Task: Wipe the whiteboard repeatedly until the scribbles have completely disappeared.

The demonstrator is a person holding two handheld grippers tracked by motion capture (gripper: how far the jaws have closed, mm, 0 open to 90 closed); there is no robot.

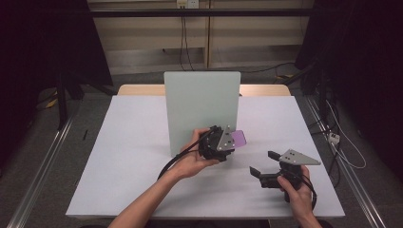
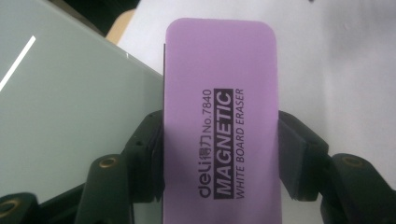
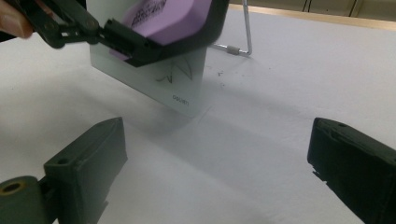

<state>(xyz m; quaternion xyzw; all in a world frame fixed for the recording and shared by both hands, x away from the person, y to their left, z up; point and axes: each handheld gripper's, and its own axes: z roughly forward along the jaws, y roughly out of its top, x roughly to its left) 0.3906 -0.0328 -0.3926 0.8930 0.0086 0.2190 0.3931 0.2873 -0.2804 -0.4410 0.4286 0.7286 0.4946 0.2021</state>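
A person sits at a white surface (image 1: 142,142) with a two-jaw tool in each hand. A pale grey-green whiteboard (image 1: 202,107) stands upright near the middle of the surface, propped from behind by a wire stand (image 3: 245,35).

The left forearm comes in from the bottom edge and angles up toward the whiteboard's lower right corner. The left hand (image 1: 192,159) wraps around the left tool (image 1: 231,141), which points to the right, just in front of the board. This tool is clenched on a purple eraser (image 2: 222,121) (its label reads "MAGNETIC WHITE BOARD ERASER"): a black pad presses on each long side, and the eraser sticks out beyond the jaws. In the right gripper view the eraser (image 3: 163,18) is held just in front of the board face, above a small black scribble (image 3: 175,72) near the board's bottom edge; whether it touches the board cannot be told.

The right hand (image 1: 297,187) holds the right tool (image 1: 264,162) low over the surface, to the right of the whiteboard and nearer the person. Its jaws stand wide apart with nothing between them.
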